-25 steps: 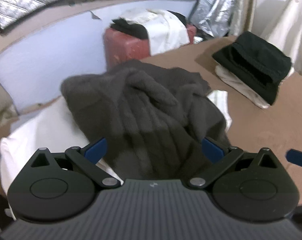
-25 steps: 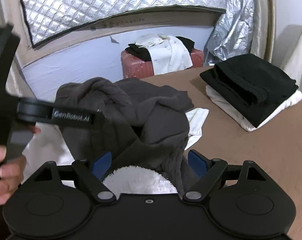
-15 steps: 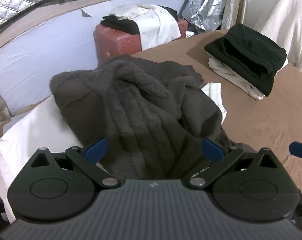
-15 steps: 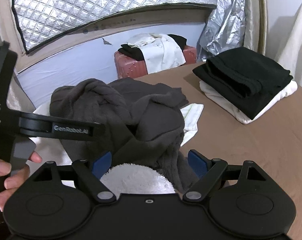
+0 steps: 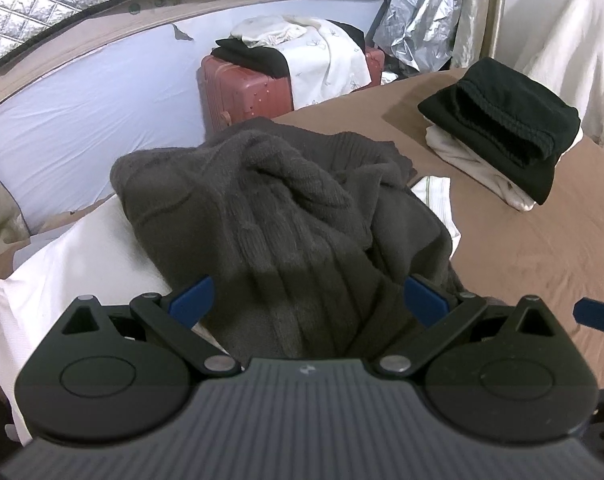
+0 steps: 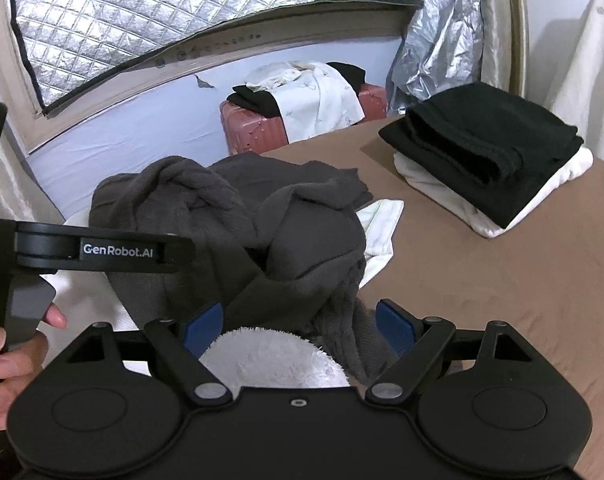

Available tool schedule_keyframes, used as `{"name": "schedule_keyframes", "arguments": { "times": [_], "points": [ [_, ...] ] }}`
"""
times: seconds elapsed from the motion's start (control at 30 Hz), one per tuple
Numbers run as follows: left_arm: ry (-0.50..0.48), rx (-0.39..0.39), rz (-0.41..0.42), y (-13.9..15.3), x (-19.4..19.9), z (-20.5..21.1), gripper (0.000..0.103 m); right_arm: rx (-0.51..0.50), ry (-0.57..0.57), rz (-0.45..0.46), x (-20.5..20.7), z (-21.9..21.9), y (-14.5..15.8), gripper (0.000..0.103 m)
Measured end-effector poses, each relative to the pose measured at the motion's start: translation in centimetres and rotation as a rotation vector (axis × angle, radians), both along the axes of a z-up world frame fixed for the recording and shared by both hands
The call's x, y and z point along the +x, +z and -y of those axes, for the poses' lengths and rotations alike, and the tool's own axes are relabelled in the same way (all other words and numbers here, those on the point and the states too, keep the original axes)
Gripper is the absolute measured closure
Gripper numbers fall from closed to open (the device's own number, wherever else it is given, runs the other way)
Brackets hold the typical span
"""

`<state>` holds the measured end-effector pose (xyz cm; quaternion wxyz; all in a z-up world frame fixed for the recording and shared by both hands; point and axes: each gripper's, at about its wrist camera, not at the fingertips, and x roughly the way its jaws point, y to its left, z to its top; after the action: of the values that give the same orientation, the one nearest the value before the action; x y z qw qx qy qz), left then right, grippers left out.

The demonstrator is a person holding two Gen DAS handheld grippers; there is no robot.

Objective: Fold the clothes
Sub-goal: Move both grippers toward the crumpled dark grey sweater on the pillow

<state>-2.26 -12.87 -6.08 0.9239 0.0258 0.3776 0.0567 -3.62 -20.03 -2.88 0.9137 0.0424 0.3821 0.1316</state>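
Grey knit sweater (image 5: 285, 216) heaped between both wide-spread jaws, left hand-held gripper (image 5: 308, 300) (right hand-held gripper (image 6: 299, 324) alike), nothing gripped

Dark grey cable-knit sweater (image 5: 285, 216) on a brown surface (image 5: 542, 264).
Right of the sweater, a folded black garment (image 5: 498, 128) tops a white one (image 5: 474, 168); behind it, a pink-red suitcase (image 5: 245, 92).

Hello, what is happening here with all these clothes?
A person is folding laundry on a brown table, holding one gripper in each hand. Both the left gripper and the right gripper hover with jaws open over a crumpled dark grey sweater, neither gripping it. A folded black garment already lies on a white one to the right.
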Motion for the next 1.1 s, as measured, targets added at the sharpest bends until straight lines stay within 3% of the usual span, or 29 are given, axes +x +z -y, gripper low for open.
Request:
{"name": "schedule_keyframes", "arguments": {
  "times": [0.07, 0.33, 0.77, 1.1],
  "points": [
    [-0.002, -0.054, -0.023, 0.4, 2.8, -4.7, 0.0, -0.001, 0.001, 0.003, 0.0, 0.0, 0.0, 0.016],
    [-0.066, -0.092, -0.056, 3.3, 3.9, -10.2, 0.0, 0.011, -0.037, -0.005, 0.0, 1.0, 0.3, 0.016],
    [-0.105, -0.091, -0.088, 4.9, 2.2, -11.2, 0.0, 0.029, -0.051, -0.016, 0.2, 1.4, 0.0, 0.016],
    [-0.111, -0.093, -0.098, 4.4, 2.4, -11.1, 0.0, 0.035, -0.059, -0.021, 0.3, 1.6, -0.2, 0.016]
  ]
}}
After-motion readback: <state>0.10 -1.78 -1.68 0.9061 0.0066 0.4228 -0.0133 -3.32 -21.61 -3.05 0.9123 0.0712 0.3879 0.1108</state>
